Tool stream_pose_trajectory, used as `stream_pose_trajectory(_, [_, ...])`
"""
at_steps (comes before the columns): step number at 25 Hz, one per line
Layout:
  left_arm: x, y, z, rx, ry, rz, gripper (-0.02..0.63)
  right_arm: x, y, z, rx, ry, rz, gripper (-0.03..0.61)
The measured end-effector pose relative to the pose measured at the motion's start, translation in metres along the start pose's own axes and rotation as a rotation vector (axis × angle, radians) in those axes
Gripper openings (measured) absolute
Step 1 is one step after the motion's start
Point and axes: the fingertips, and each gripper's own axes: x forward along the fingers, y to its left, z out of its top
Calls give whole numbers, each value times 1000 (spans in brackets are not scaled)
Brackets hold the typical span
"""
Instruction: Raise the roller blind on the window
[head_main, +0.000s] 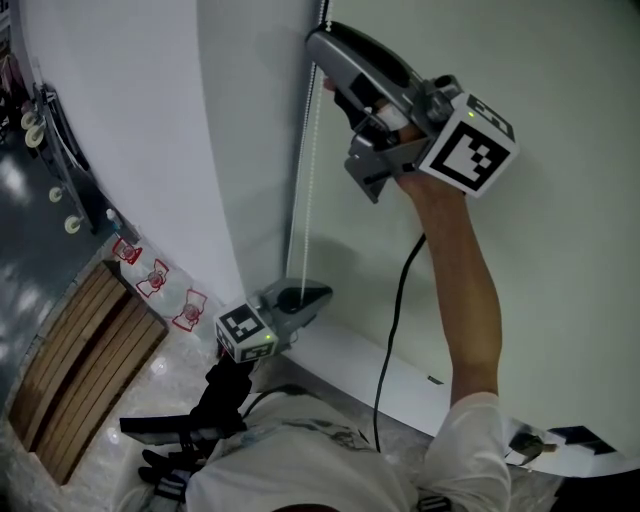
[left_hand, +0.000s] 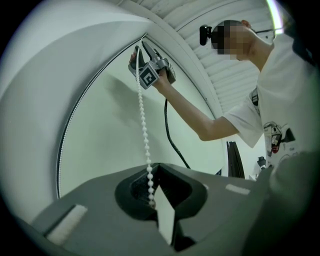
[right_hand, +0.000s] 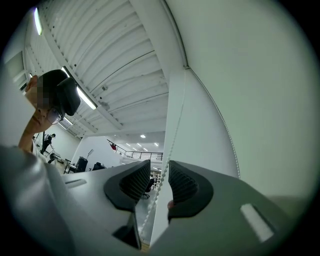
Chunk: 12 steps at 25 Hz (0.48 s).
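A white bead chain (head_main: 305, 180) hangs down the right edge of the white roller blind (head_main: 140, 140). My right gripper (head_main: 322, 50) is held high on the chain, arm stretched up. In the right gripper view the chain (right_hand: 165, 155) runs through the gap between the ribbed pads (right_hand: 182, 182) and the jaws do not press it; the right gripper (right_hand: 159, 172) is open. My left gripper (head_main: 318, 293) sits low by the sill. The left gripper (left_hand: 152, 172) has its jaws closed on the chain (left_hand: 143, 120), which rises taut to the right gripper (left_hand: 142, 52).
A pale green wall (head_main: 560, 280) stands right of the blind. Along the bottom runs a white sill (head_main: 385, 375). A black cable (head_main: 395, 320) hangs from the right gripper. Down left lie a slatted wooden bench (head_main: 80, 350) and small red-and-white items (head_main: 155, 280).
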Motion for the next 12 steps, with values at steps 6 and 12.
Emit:
stream_pose_trajectory(6, [-1,-1,-1,1,3,-3,-2,1,0,1,-9,-2,-14,31])
stream_pose_trajectory(12, [-2,0,-3,-8,2,0,-2,2,1,-3,59,14,2,14])
